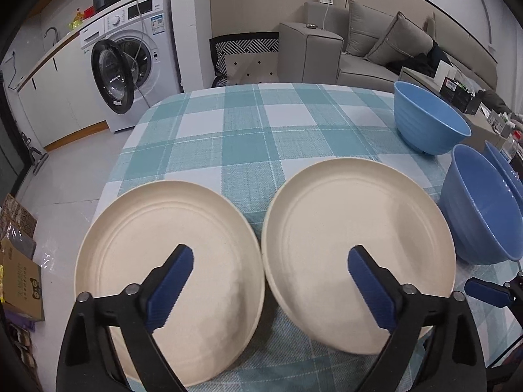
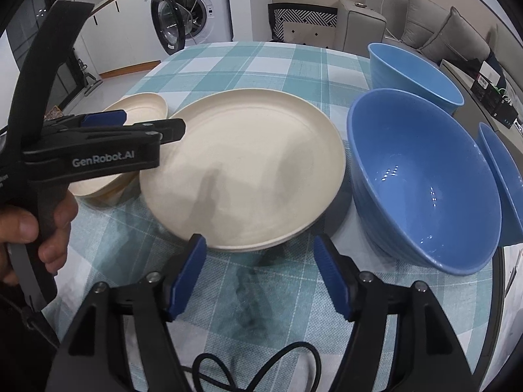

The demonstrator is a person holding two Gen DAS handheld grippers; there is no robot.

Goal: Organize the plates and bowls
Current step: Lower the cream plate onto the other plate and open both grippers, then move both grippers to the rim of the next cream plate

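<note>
Left gripper — jaws spread wide, holding nothing, ribbed blue pads hovering over two round cream plates. Left plate and right plate lie flat, side by side, rims nearly touching, matte with shallow concentric rings.

Right gripper — jaws parted, empty, low over the teal checked woven tablecloth at the right plate's near edge.

Three glossy blue bowls, ribbed outside: nearest bowl, far bowl, third bowl at the frame edge.

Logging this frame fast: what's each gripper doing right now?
Left gripper: open, holding nothing, above the two cream plates.
Right gripper: open, holding nothing, at the near edge of a cream plate.
</note>
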